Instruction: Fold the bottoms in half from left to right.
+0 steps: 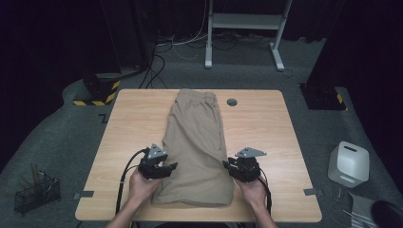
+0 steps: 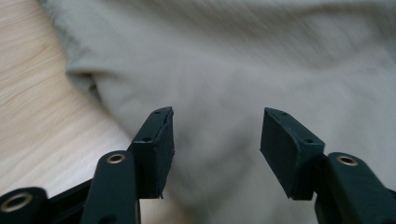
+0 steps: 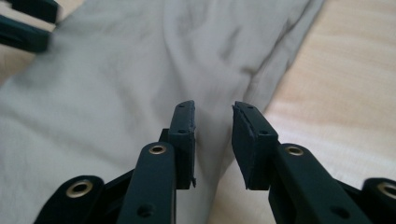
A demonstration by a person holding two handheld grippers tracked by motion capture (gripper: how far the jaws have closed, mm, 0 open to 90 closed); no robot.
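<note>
The khaki shorts [image 1: 196, 147] lie down the middle of the tabletop [image 1: 266, 137], waistband toward the top of the frame, hems at the near edge, and they look folded lengthwise already, one leg stacked on the other. The left hand-held gripper [image 1: 164, 167] sits at the lower left edge of the cloth with its jaws spread; in the left gripper view the fabric [image 2: 243, 70] lies beyond the two pads and nothing is pinched. The right hand-held gripper [image 1: 237, 167] hovers at the lower right edge, jaws parted more narrowly, and in the right gripper view the side seam [image 3: 261, 65] runs just ahead of the gap, not gripped. So the first fold looks done and flat. What's left, I'd say, is the crosswise fold: grab both hem corners and carry them up to the waistband. A small grey disc [image 1: 232, 101] sits clear at the upper right.
</note>
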